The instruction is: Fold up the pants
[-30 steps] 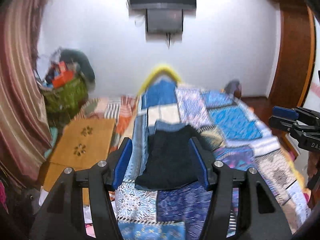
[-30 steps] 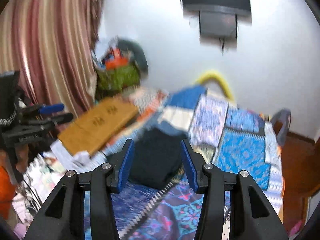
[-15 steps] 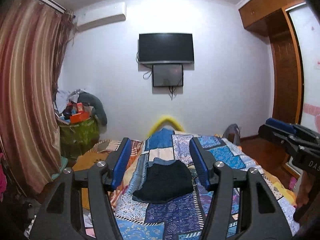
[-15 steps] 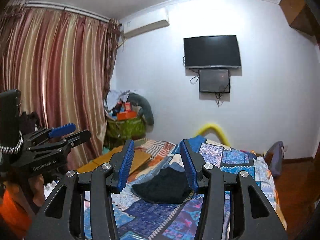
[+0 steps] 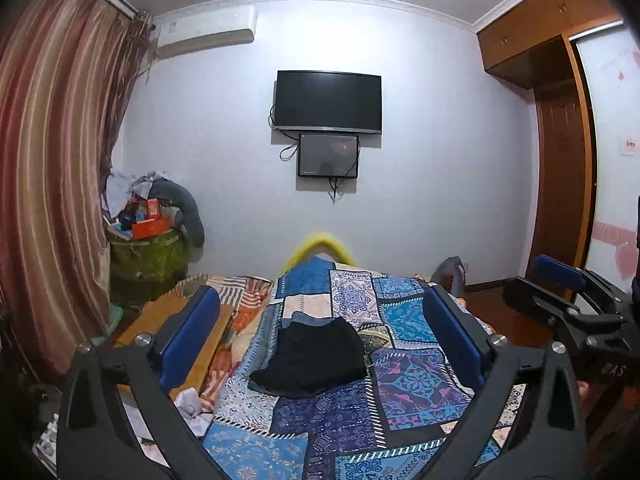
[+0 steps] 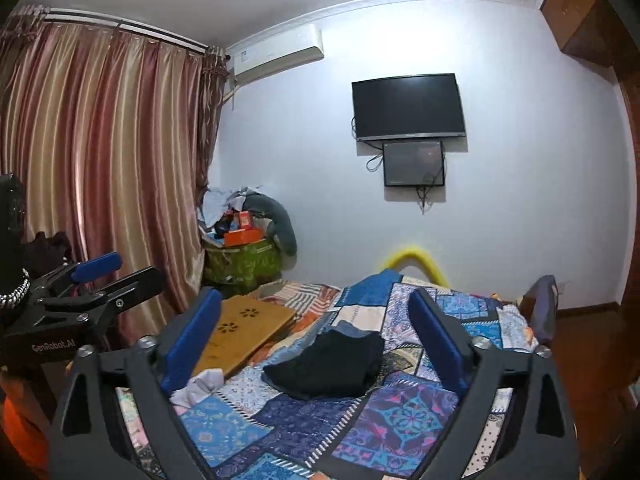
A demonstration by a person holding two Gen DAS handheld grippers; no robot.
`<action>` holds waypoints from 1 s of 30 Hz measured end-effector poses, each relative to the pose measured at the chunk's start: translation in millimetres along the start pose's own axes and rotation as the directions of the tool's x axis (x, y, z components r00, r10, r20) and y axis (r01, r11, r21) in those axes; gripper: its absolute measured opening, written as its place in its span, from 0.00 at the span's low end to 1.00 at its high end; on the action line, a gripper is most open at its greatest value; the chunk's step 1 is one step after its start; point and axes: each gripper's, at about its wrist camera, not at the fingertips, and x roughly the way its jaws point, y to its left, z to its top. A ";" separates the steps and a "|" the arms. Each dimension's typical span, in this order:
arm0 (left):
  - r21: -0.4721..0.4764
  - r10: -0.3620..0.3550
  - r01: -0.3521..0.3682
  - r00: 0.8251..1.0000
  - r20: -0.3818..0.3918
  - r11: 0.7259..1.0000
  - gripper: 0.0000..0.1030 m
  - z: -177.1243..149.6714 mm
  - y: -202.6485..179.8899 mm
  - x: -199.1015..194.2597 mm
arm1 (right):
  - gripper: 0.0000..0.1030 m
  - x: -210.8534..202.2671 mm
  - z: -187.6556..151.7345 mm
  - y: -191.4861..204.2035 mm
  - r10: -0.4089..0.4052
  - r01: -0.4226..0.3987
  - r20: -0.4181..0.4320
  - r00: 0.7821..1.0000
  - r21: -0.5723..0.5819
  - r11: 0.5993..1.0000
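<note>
The dark pants (image 5: 312,356) lie folded in a compact stack on the patchwork bedspread (image 5: 408,376), with a blue waistband edge showing at the far side. They also show in the right wrist view (image 6: 332,364). My left gripper (image 5: 320,336) is open and empty, held well back from and above the pants. My right gripper (image 6: 316,336) is open and empty too, equally far back. The right gripper shows at the right edge of the left wrist view (image 5: 560,292); the left gripper shows at the left of the right wrist view (image 6: 96,280).
A wooden lap desk (image 6: 244,332) lies left of the bed beside a crumpled white cloth (image 6: 196,388). A green hamper piled with things (image 6: 244,256) stands by the striped curtain (image 6: 100,160). A TV (image 5: 328,102) hangs on the far wall. A wooden wardrobe (image 5: 560,160) stands right.
Both grippers have pulled up and back from the pants, so the view now takes in the whole room. The pants lie where they were, folded.
</note>
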 end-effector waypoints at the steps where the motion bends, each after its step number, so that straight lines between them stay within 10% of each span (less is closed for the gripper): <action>1: -0.002 0.003 -0.003 1.000 0.000 1.000 1.00 -0.3 0.8 1.0 | 0.97 -4.4 -1.9 1.0 -0.003 0.003 0.003 1.000 -0.001 1.000; 30: -0.009 -0.001 0.001 1.000 -0.029 1.000 1.00 -12.9 -0.3 10.2 | 1.00 -13.6 -7.2 -7.6 -0.027 0.028 -0.024 0.999 0.030 0.999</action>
